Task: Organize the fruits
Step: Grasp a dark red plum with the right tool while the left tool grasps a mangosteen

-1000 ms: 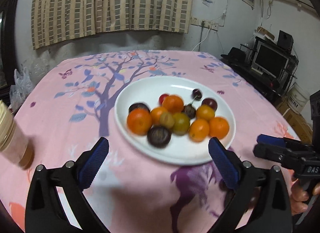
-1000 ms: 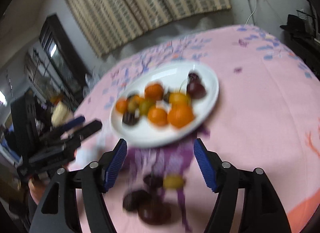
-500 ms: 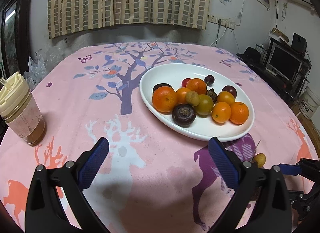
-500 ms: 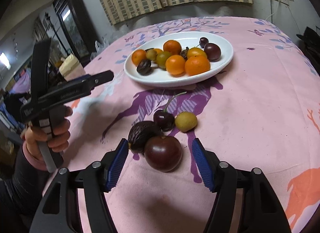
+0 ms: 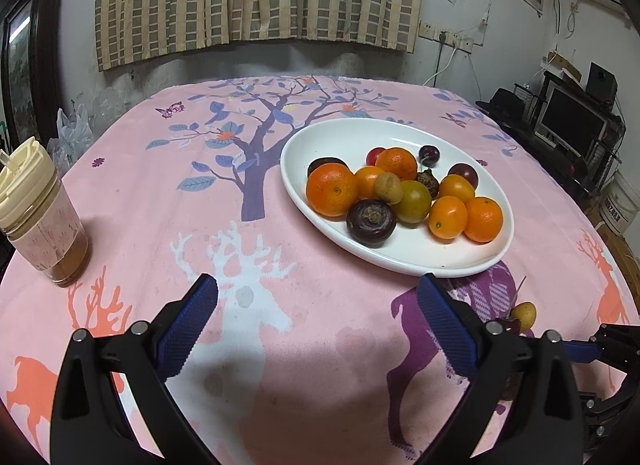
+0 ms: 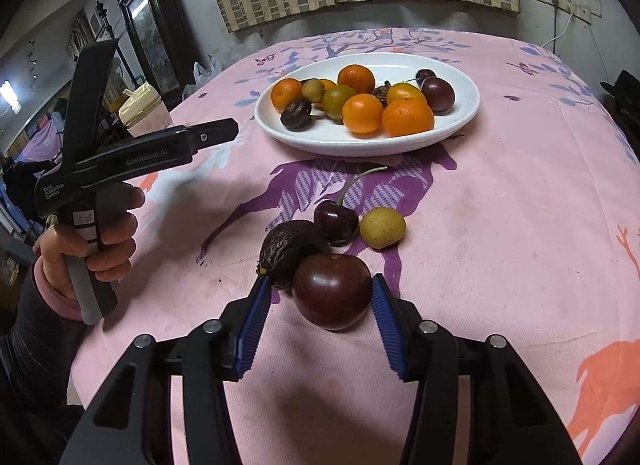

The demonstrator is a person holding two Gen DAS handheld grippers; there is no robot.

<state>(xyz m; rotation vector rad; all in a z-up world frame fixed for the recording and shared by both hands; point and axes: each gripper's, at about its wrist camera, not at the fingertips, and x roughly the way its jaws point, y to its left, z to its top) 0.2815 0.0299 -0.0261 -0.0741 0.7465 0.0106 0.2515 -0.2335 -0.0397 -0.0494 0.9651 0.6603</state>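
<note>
A dark red plum [image 6: 332, 291] lies on the pink tablecloth between the jaws of my right gripper [image 6: 319, 279]. The jaws are closing; the right pad is at the plum's edge and a gap shows on the left. A wrinkled passion fruit [image 6: 292, 253] leans on the plum by the left fingertip. A cherry [image 6: 335, 221] and a small yellow fruit [image 6: 382, 227] lie just beyond. The white plate [image 6: 460, 121] behind holds oranges and several dark fruits. My left gripper [image 5: 317, 279] hangs open over bare cloth in front of the plate [image 5: 320, 137].
A jar with a cream lid [image 5: 40, 213] stands at the table's left edge. A hand [image 6: 108, 233] holds the left gripper to the left of the loose fruits. A monitor and shelves [image 5: 568, 121] stand beyond the table's right side.
My right gripper has come down to the loose fruits and its jaws have narrowed around the plum. The left gripper's view has shifted left, bringing the jar into sight.
</note>
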